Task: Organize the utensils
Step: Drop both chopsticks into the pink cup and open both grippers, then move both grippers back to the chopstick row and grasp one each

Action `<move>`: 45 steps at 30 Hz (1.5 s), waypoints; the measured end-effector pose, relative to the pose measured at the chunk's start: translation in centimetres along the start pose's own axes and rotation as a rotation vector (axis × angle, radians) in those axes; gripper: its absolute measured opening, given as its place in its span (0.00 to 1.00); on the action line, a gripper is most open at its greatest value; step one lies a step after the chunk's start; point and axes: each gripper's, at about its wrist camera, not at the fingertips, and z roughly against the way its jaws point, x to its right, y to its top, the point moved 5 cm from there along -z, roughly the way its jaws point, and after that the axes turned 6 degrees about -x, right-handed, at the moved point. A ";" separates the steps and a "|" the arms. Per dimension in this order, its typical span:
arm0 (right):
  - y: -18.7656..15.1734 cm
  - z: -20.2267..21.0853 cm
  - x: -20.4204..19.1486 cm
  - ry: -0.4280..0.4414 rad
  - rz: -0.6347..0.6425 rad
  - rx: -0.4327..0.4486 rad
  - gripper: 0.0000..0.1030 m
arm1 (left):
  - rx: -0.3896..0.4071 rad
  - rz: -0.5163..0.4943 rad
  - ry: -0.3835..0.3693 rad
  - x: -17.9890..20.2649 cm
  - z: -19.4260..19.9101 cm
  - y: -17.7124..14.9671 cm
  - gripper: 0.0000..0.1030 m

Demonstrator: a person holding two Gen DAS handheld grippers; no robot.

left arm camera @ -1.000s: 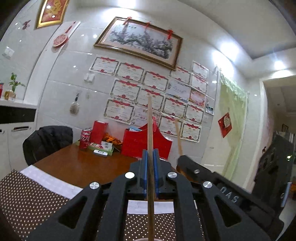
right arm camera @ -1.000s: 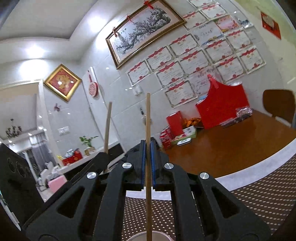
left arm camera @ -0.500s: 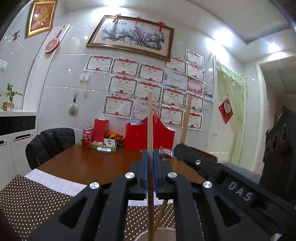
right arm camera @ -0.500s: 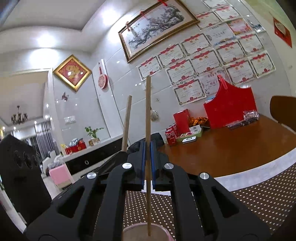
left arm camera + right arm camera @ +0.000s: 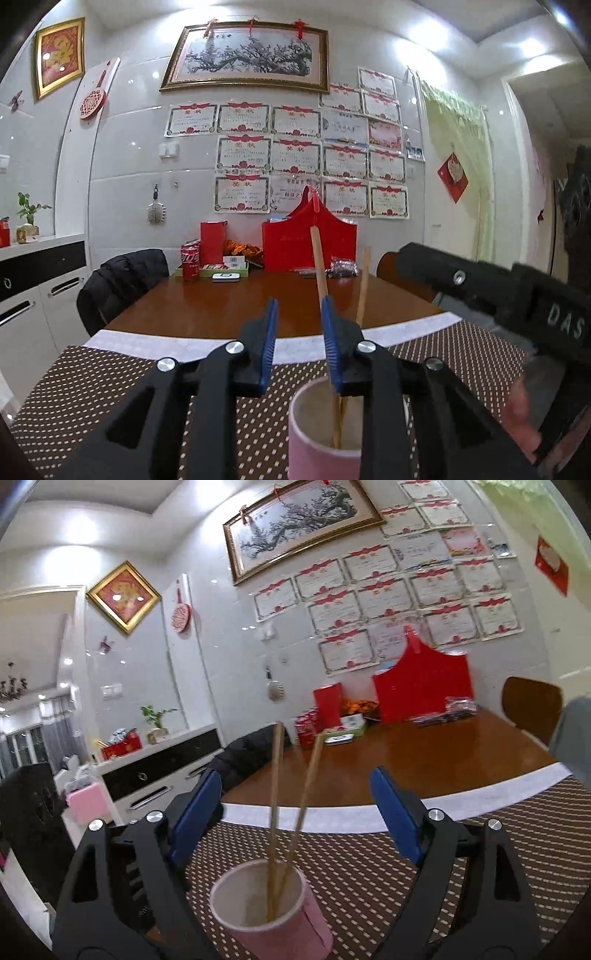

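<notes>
Pink cup (image 5: 275,910): one paper cup, white inside, stood upright on the brown dotted placemat (image 5: 369,867) at the near end of the wooden table (image 5: 424,753). It is seen just below and ahead of both grippers, with its open mouth toward the cameras.

Contents of the cup: two wooden chopsticks. In the right wrist view the left chopstick (image 5: 275,794) is seen nearly upright and the right chopstick (image 5: 306,794) is tilted to the right; their lower ends are sunk in the cup and meet near its bottom, and their upper ends are spread apart above the rim. No other contents are made out.

Left gripper (image 5: 297,339): blue-padded jaws are seen opening. One chopstick (image 5: 319,266) lies against the inner face of the right-hand pad (image 5: 330,339), but it is not pinched, since the other pad is held well apart from it. The second chopstick (image 5: 364,284) is seen just outside that jaw.

Right gripper (image 5: 295,812): jaws are seen opening and are spread wide. Both chopsticks stand in the gap between them, touched by neither pad.

Red gift bag (image 5: 421,686): stood at the far end of the table against the wall; its contents are hidden. Red cans (image 5: 190,258) are grouped beside it.
</notes>
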 end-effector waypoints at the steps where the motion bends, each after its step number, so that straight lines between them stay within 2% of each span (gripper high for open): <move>1: 0.0 0.3 0.1 -0.014 -0.002 -0.005 0.80 | -0.007 -0.002 0.004 0.0 0.3 -0.1 0.27; 6: -0.3 2.5 -0.1 -0.045 -0.025 -0.007 0.80 | -0.012 0.004 0.014 -0.1 3.1 -0.4 0.42; 9: -0.6 4.1 -0.6 -0.071 -0.015 0.001 0.80 | -0.024 -0.007 0.031 -0.1 4.7 -0.6 0.45; 13: -1.0 5.7 -1.4 -0.102 -0.012 -0.006 0.86 | -0.031 0.002 0.040 -0.2 7.0 -0.9 0.46; 16: -1.5 7.1 -1.9 -0.132 0.000 0.003 0.93 | -0.032 0.004 0.049 -0.4 8.6 -1.1 0.52; 19: -2.2 8.3 -2.5 -0.165 0.002 0.001 0.93 | -0.042 0.000 0.078 -0.6 10.0 -1.3 0.58; 26: -4.1 10.7 -3.4 -0.184 -0.020 -0.045 0.94 | -0.104 0.025 0.024 -0.5 12.9 -2.7 0.60; 34: -7.0 11.9 -4.3 -0.231 -0.002 -0.133 0.94 | -0.175 -0.027 0.040 0.3 14.8 -5.2 0.60; 39: -9.9 11.2 -4.1 -0.273 -0.012 -0.269 0.94 | -0.298 -0.017 0.046 0.1 14.3 -7.1 0.60; 45: -12.6 9.7 -3.3 -0.316 -0.040 -0.438 0.94 | -0.501 0.008 0.024 -0.2 13.1 -10.3 0.60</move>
